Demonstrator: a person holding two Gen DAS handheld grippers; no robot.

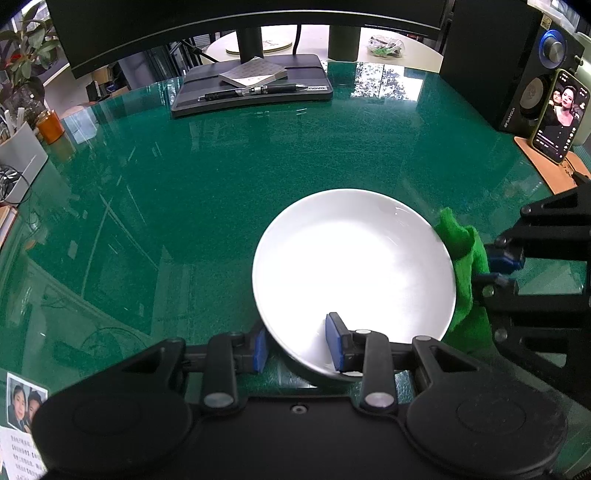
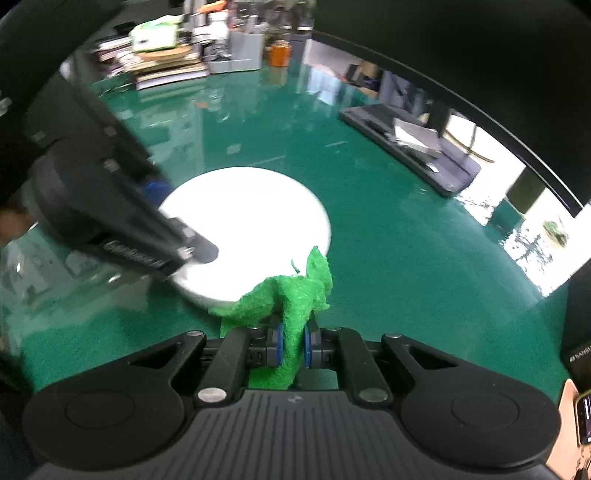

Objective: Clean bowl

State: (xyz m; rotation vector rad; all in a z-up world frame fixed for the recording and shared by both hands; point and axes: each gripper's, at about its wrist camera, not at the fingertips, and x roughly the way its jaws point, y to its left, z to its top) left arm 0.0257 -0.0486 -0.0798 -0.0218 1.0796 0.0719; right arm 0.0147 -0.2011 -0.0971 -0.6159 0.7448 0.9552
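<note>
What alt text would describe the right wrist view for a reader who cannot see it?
The right tool pinches a green cloth just beside a white bowl on a green table. The left tool grips the bowl's rim at left.

Glossy green desk reflecting bright windows; dark monitor on its stand behind; black speaker at right.

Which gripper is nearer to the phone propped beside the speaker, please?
Right. The right gripper, shut on the green cloth, sits at the bowl's side facing the phone; the left gripper clamps the bowl's near rim, farther away.
</note>
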